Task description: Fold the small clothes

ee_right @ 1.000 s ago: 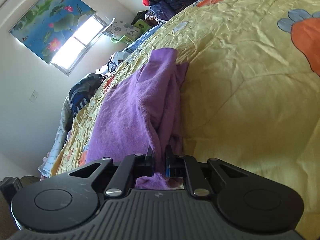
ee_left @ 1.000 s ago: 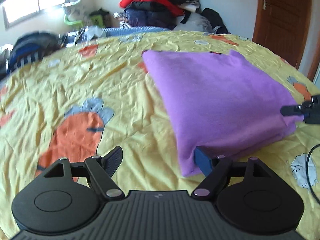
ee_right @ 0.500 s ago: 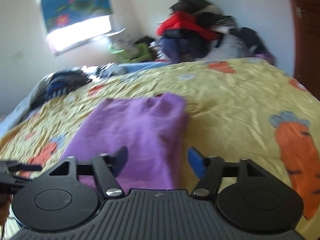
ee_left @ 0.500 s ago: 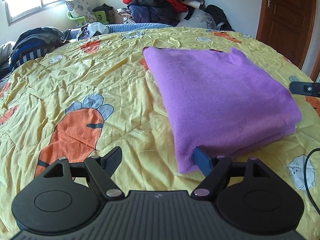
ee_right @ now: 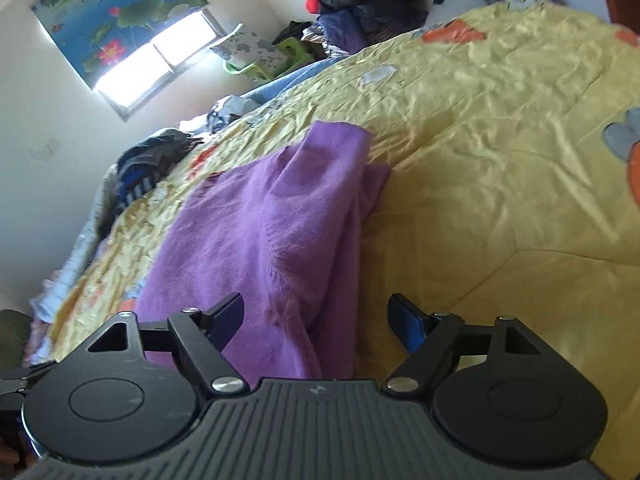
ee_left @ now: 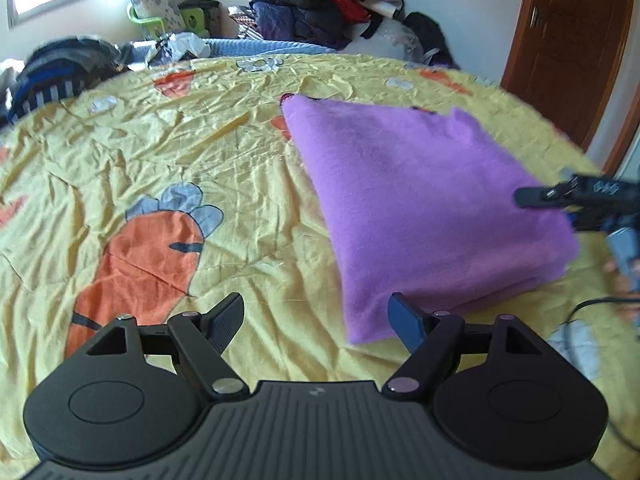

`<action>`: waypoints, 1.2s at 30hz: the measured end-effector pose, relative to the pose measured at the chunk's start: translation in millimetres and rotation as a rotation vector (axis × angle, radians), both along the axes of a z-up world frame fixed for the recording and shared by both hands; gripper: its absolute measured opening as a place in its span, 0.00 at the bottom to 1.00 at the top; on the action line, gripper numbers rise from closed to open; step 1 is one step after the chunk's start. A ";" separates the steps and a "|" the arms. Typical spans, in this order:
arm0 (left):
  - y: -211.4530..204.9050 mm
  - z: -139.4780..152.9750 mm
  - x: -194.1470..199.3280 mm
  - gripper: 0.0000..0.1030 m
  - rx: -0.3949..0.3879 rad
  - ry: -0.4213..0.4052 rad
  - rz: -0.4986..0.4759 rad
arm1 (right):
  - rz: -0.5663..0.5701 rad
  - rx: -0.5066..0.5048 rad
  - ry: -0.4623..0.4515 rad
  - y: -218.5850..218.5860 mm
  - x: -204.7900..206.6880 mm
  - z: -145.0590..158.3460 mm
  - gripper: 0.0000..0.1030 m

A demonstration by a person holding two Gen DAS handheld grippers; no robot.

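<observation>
A folded purple fleece garment [ee_left: 420,200] lies flat on the yellow carrot-print bedspread [ee_left: 200,160]. My left gripper [ee_left: 316,320] is open just before the garment's near corner; its right finger [ee_left: 404,316] is at that corner and its left finger is over bare bedspread. In the right wrist view, my right gripper [ee_right: 316,320] has its jaws opening. The garment's [ee_right: 272,232] near edge lies between and below them, and the pads do not press it. The right tool's black frame [ee_left: 580,192] shows at the garment's right side.
A heap of red and dark clothes [ee_left: 312,0] is stacked beyond the bed's far edge. A brown wooden door [ee_left: 572,40] stands at the right. Dark striped clothes [ee_left: 60,68] lie at the far left. A black cable [ee_left: 592,304] trails on the bedspread at the right.
The right gripper, shut on the garment's edge a second ago, has let go, spread its jaws and drawn back a little. The left gripper stayed open by the near corner.
</observation>
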State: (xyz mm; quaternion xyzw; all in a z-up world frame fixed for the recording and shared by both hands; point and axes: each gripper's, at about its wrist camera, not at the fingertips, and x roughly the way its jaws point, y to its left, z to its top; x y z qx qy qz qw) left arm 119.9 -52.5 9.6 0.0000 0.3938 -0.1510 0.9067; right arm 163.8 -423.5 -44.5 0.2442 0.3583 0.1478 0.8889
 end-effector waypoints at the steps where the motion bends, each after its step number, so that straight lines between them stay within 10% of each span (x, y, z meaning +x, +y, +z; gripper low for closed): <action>1: 4.8 2.4 2.5 0.78 -0.033 0.008 0.005 | 0.002 0.010 -0.001 -1.7 1.0 0.1 0.76; 12: -4.6 -26.6 77.7 0.84 -0.367 0.191 -0.056 | 0.126 0.135 -0.002 7.7 18.2 -6.8 0.80; 14: -7.2 -36.4 81.8 0.83 -0.419 0.188 -0.053 | 0.109 0.128 0.007 5.7 16.8 -7.2 0.59; 16: -11.0 -38.0 81.5 0.69 -0.412 0.164 -0.064 | 0.067 0.135 0.041 1.4 17.4 -10.4 0.36; 17: -12.6 -38.6 81.9 0.47 -0.390 0.164 -0.056 | 0.058 0.174 0.055 -1.5 18.4 -14.5 0.33; 20: -4.4 -38.8 81.1 0.25 -0.401 0.158 -0.044 | 0.029 0.266 0.073 -3.9 17.5 -24.5 0.28; 26: 15.3 -19.8 63.9 0.14 -0.389 0.082 -0.004 | 0.031 0.444 0.083 3.8 4.5 -27.6 0.26; 34: 12.9 -16.7 44.7 0.25 -0.242 0.038 -0.017 | -0.011 0.148 0.091 30.1 -20.1 -1.1 0.48; 36: 8.3 -7.9 31.1 0.42 -0.167 -0.009 -0.012 | -0.054 -0.010 0.049 41.1 -38.4 17.1 0.61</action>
